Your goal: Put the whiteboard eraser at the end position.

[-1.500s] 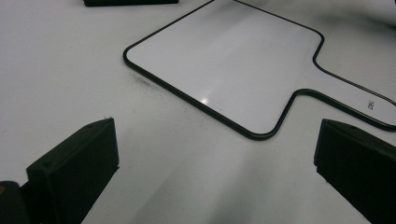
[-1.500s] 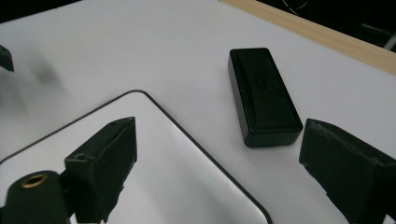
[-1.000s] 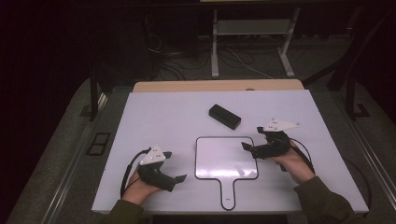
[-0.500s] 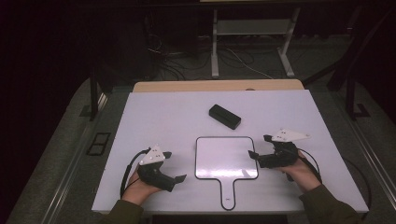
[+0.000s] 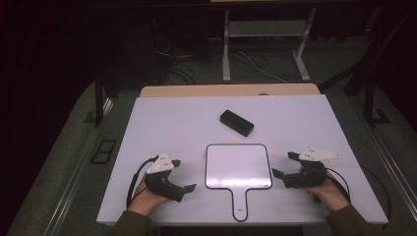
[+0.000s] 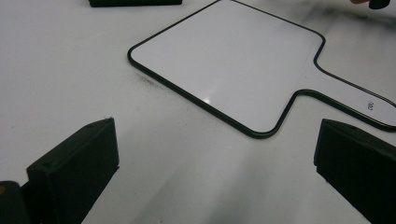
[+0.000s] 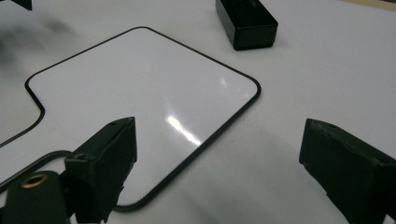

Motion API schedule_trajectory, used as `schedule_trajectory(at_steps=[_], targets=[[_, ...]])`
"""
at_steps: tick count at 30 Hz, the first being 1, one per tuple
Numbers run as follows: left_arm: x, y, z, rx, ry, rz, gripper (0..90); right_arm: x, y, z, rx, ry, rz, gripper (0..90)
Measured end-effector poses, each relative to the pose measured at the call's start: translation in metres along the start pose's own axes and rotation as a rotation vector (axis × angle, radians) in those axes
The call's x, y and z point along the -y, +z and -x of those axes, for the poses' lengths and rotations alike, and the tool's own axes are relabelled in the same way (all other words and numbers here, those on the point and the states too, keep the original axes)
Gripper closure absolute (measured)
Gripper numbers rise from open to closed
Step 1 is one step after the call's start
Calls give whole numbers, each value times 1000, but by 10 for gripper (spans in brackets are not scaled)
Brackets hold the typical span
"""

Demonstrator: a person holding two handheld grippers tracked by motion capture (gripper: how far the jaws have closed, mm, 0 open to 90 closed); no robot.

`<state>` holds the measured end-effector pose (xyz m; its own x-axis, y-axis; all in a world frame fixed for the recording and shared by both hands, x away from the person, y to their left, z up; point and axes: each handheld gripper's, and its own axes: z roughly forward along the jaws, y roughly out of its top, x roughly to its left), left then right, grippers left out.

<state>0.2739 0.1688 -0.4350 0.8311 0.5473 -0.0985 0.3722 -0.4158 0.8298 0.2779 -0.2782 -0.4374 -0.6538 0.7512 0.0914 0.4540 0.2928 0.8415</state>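
A white paddle-shaped board [image 5: 238,166] with a thin black rim lies flat at the table's near middle, its handle [image 5: 239,206] pointing at me. It also lies ahead of the jaws in the left gripper view [image 6: 229,60] and the right gripper view [image 7: 140,88]. My left gripper [image 5: 183,175] rests on the table left of the board, open and empty [image 6: 217,140]. Right of the board sits my right gripper [image 5: 284,164], also open with nothing between its jaws [image 7: 219,140]; its left jaw overlaps the board's corner in its own view.
A black rectangular box [image 5: 236,122] lies beyond the board, near the table's middle [image 7: 245,21] [image 6: 135,2]. The white table [image 5: 162,123] has a wooden strip along its far edge. Dark floor, cables and a metal stand lie behind it.
My right gripper has drawn back toward me and slightly right, settling lower beside the board. The left gripper, board and box have not moved.
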Motion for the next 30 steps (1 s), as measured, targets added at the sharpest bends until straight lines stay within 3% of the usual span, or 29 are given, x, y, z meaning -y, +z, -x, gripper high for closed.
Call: schedule_trajectory(at_steps=[14,25,30], targets=[[0,0,1,-3,-3,3,0,19,-20,6,6,50,3,99],[0,0,1,-4,-4,2,0,22,-20,5,3,44,-13,99],[2,1,-1,-15,2,-32,0,22,-21,6,8,46,-4,99]])
